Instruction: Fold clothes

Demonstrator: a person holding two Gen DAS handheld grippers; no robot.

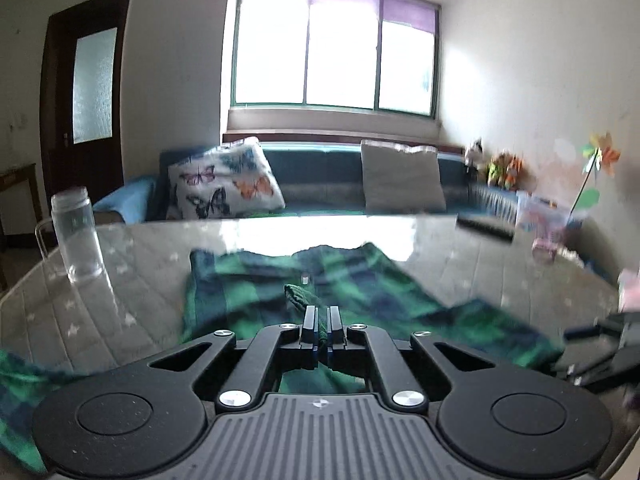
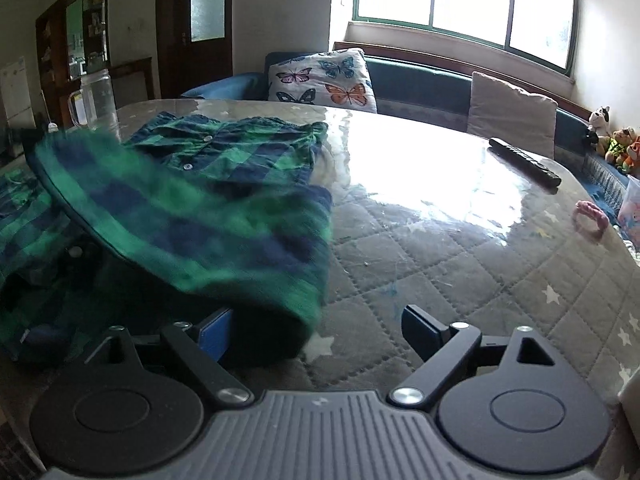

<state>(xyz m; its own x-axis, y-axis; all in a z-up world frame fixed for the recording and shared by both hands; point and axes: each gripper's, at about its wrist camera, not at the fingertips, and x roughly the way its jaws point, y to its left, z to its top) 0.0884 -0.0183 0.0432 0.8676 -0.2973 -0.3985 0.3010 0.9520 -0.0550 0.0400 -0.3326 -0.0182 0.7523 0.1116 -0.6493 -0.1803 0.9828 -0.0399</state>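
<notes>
I'm working over the quilted desk under its glossy clear cover, with the green and navy plaid shirt spread across its left half in the right wrist view, buttons up, collar end toward the sofa and the window. Its long axis runs from my side away toward that far edge, a little slanted to the left. A flap of it hangs raised and blurred in front of me, so I judge the step in hand is carrying one side over onto the body. To do that well I'd lift the cloth only just clear, sweep it straight across the button line, and lay the edge parallel to the long axis before letting go. My left gripper has its fingers closed tight on a pinch of plaid. My right gripper stands with fingers wide apart, one beside the hanging fold, pressing on nothing.
</notes>
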